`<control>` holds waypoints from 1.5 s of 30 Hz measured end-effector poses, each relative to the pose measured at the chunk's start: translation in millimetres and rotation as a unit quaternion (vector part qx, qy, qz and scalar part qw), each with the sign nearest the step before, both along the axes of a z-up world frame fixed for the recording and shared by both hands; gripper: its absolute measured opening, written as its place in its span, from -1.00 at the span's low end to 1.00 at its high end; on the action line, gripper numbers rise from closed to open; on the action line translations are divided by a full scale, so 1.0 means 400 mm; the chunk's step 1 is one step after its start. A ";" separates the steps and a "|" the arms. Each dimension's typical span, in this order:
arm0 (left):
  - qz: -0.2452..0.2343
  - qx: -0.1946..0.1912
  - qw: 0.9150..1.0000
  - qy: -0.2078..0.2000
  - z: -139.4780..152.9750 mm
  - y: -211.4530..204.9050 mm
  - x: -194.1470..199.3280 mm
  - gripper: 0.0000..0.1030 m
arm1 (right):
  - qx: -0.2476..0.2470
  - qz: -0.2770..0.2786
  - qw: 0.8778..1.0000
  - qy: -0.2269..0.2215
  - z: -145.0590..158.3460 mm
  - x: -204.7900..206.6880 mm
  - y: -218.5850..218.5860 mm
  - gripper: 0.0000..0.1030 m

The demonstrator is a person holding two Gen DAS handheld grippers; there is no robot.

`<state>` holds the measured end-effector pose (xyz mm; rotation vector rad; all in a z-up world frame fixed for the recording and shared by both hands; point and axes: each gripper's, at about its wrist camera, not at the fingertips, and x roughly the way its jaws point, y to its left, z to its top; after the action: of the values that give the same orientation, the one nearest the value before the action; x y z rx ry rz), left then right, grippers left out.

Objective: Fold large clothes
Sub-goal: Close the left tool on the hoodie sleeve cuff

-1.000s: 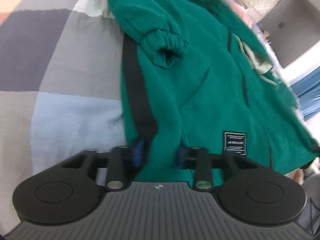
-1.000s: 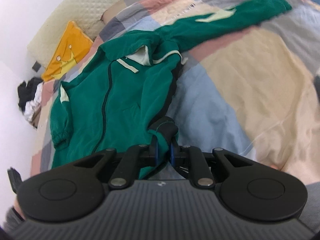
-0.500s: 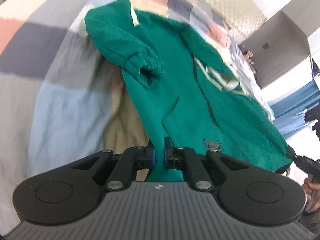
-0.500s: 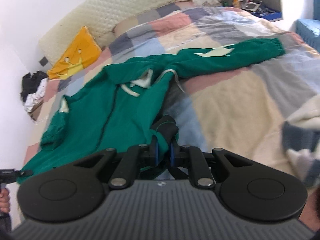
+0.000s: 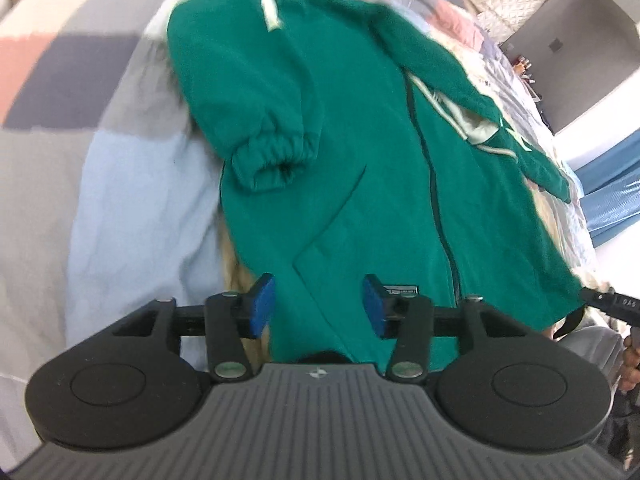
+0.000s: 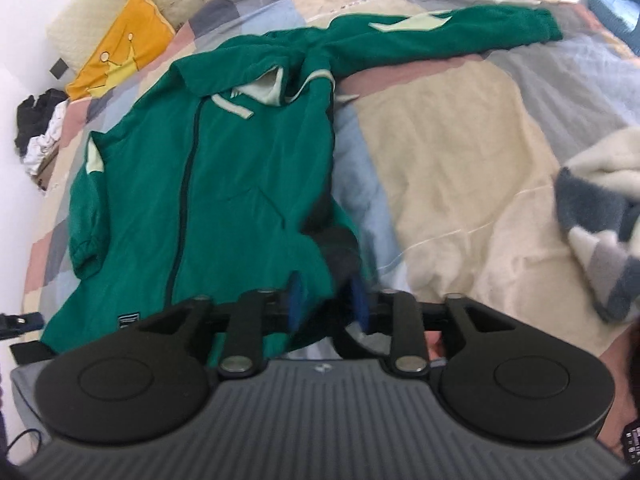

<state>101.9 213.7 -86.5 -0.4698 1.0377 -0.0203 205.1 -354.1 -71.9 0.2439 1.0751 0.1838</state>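
A large green zip jacket (image 6: 224,184) lies front up on the patchwork bed. One sleeve (image 6: 440,36) stretches out to the far right; the other sleeve (image 5: 264,120) is folded over the body. My left gripper (image 5: 318,306) is open over the jacket's bottom hem, near its black label (image 5: 400,290). My right gripper (image 6: 326,302) is open at the hem's other corner, with the green and black fabric (image 6: 336,248) loose between its blue pads. The right gripper's tip shows at the edge of the left wrist view (image 5: 612,302).
A yellow cushion (image 6: 120,44) lies by the headboard. A dark clothes pile (image 6: 40,128) sits at the far left. A cream and grey striped blanket (image 6: 604,216) lies at the right. Blue curtains (image 5: 612,196) hang beyond the bed.
Both grippers were shut on the jacket's hem half a second ago. Both have now opened and let the hem drop onto the bed, with the jacket lying flatter.
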 end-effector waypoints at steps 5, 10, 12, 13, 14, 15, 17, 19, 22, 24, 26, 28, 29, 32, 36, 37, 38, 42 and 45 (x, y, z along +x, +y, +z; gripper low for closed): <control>-0.009 0.043 0.998 -0.036 0.062 -0.021 0.044 0.24 | -0.012 0.019 0.998 -0.056 0.050 0.004 0.027 0.14; -0.026 0.103 0.993 -0.049 0.068 -0.063 0.157 0.29 | 0.018 0.045 0.995 -0.090 0.048 0.043 0.117 0.14; -0.029 0.118 0.991 -0.050 0.050 -0.074 0.212 0.31 | 0.039 0.047 0.994 -0.096 0.030 0.069 0.167 0.14; -0.030 0.128 0.990 -0.047 0.038 -0.080 0.238 0.31 | 0.054 0.047 0.993 -0.097 0.015 0.086 0.193 0.14; -0.034 0.139 0.989 -0.047 0.023 -0.085 0.264 0.32 | 0.062 0.047 0.992 -0.098 0.005 0.102 0.217 0.14; -0.039 0.152 0.986 -0.047 0.008 -0.091 0.288 0.33 | 0.068 0.049 0.991 -0.102 -0.011 0.119 0.244 0.14; -0.049 0.177 0.982 -0.038 -0.025 -0.106 0.334 0.34 | 0.065 0.049 0.990 -0.113 -0.037 0.148 0.289 0.14; -0.055 0.181 0.982 -0.024 -0.058 -0.112 0.370 0.34 | 0.068 0.041 0.990 -0.119 -0.073 0.180 0.314 0.14; -0.067 0.196 0.978 -0.006 -0.110 -0.124 0.411 0.34 | 0.092 0.033 0.989 -0.111 -0.132 0.210 0.314 0.14; -0.077 0.208 0.975 0.005 -0.146 -0.131 0.430 0.34 | 0.081 0.033 0.990 -0.113 -0.163 0.222 0.314 0.13; -0.084 0.229 0.970 0.015 -0.176 -0.141 0.448 0.34 | 0.056 0.033 0.991 -0.120 -0.185 0.233 0.312 0.14; -0.090 0.251 0.964 0.020 -0.199 -0.152 0.462 0.34 | 0.046 0.030 0.991 -0.123 -0.196 0.245 0.306 0.14; -0.090 0.266 0.959 0.019 -0.206 -0.159 0.465 0.34 | 0.050 0.028 0.991 -0.122 -0.198 0.251 0.301 0.14; -0.092 0.302 0.949 0.013 -0.217 -0.184 0.466 0.34 | 0.063 0.022 0.990 -0.124 -0.200 0.263 0.296 0.14; -0.098 0.333 0.937 0.031 -0.246 -0.199 0.473 0.34 | 0.060 0.029 0.990 -0.123 -0.212 0.270 0.309 0.14; -0.097 0.337 0.936 0.034 -0.251 -0.197 0.475 0.33 | 0.059 0.031 0.990 -0.121 -0.216 0.271 0.312 0.14; -0.094 0.338 0.936 0.035 -0.255 -0.195 0.475 0.31 | 0.058 0.032 0.990 -0.121 -0.218 0.271 0.313 0.14; -0.083 0.352 0.932 0.039 -0.268 -0.175 0.473 -0.10 | 0.040 0.036 0.990 -0.130 -0.220 0.266 0.319 0.14; -0.083 0.349 0.933 0.025 -0.257 -0.158 0.457 -0.24 | 0.021 0.037 0.990 -0.138 -0.221 0.263 0.324 0.14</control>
<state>284.6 150.4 -189.4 0.2671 1.0554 0.2071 310.5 -224.6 -160.3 0.2101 0.8070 0.2991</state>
